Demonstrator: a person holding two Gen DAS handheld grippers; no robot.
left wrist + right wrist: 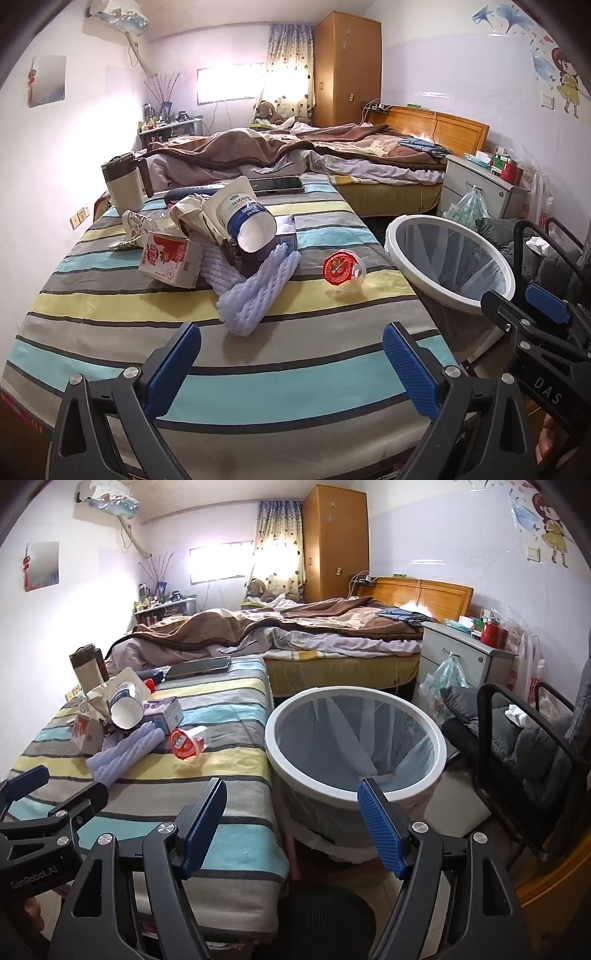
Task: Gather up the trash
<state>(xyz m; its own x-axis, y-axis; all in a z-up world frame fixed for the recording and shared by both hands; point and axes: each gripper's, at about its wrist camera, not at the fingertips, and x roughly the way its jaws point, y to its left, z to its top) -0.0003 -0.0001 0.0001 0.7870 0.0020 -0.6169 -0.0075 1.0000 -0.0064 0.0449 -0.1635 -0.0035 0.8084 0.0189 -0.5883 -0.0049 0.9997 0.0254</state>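
Striped cloth (303,369) in teal, grey and pale yellow covers the table, and all the trash sits on the far left part of it. Furthest left is a beige mug (123,181), probably not trash, so I'd leave it. Next to it lies a crumpled paper wrapper (155,221), then a red and white carton (171,260) tipped on its side. A tall paper cup (245,218) leans over the pile with its open mouth facing us. Just in front of that is a knobbly foam net sleeve (255,291), soft and squishy looking. A bit to the right, on its own, is a small clear jelly cup (343,271) with a red foil lid.

The left gripper (291,363) hangs over the near edge of the table, jaws wide and empty. The right gripper (291,825) is also spread wide with nothing in it, low by the bin (354,786), a round white-rimmed one with a liner, just right of the table.

My take: start with the foam sleeve since it's nearest, pinch it mid-length so it doesn't flop, then swing right and drop it. The jelly cup looks slippery, so grab across the rim.
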